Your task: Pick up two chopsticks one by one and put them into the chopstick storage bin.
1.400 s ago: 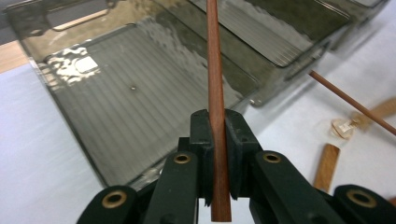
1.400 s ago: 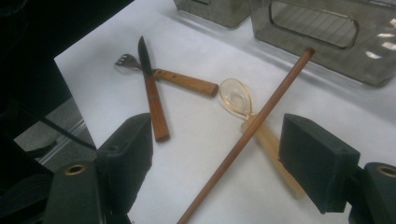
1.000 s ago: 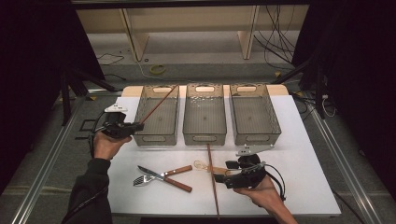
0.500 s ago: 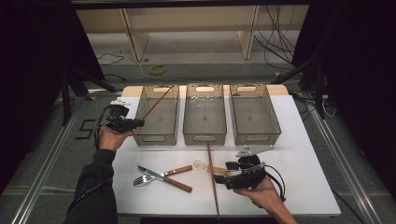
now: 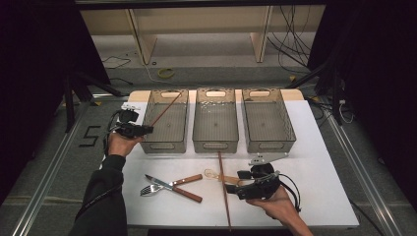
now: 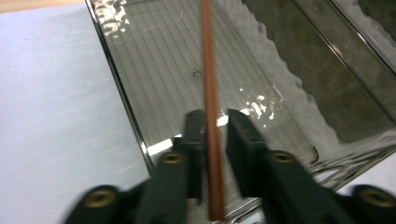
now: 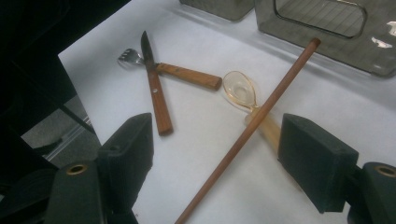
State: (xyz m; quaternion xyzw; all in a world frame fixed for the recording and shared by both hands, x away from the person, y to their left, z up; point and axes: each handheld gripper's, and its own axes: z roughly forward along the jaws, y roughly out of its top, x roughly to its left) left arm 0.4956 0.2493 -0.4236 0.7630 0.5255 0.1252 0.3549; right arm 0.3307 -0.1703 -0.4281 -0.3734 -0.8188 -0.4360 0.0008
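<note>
A long brown stick (image 5: 166,109) slants over the left clear bin (image 5: 162,146), its far end near the bin's back rim. My left gripper (image 5: 147,130) is at that bin's front left corner. In the left gripper view the stick (image 6: 208,70) runs between the jaws of my left gripper (image 6: 215,114), which have just been opening; a thin gap shows beside the right pad. My right gripper (image 5: 233,188) rests open low on the table. A second stick (image 7: 275,88) and an amber spoon (image 7: 238,86) lie between the wide jaws of my right gripper (image 7: 217,123).
Two more clear bins, the middle one (image 5: 215,146) and the right one (image 5: 268,146), stand side by side past the left one. A wooden-handled knife (image 5: 184,192) and fork (image 5: 147,189) lie crossed on the white table (image 5: 319,162), left of the spoon (image 5: 212,173).
My left hand has shifted right, closer to the left bin's front corner, with the stick still between its jaws. The right hand has stayed put.
</note>
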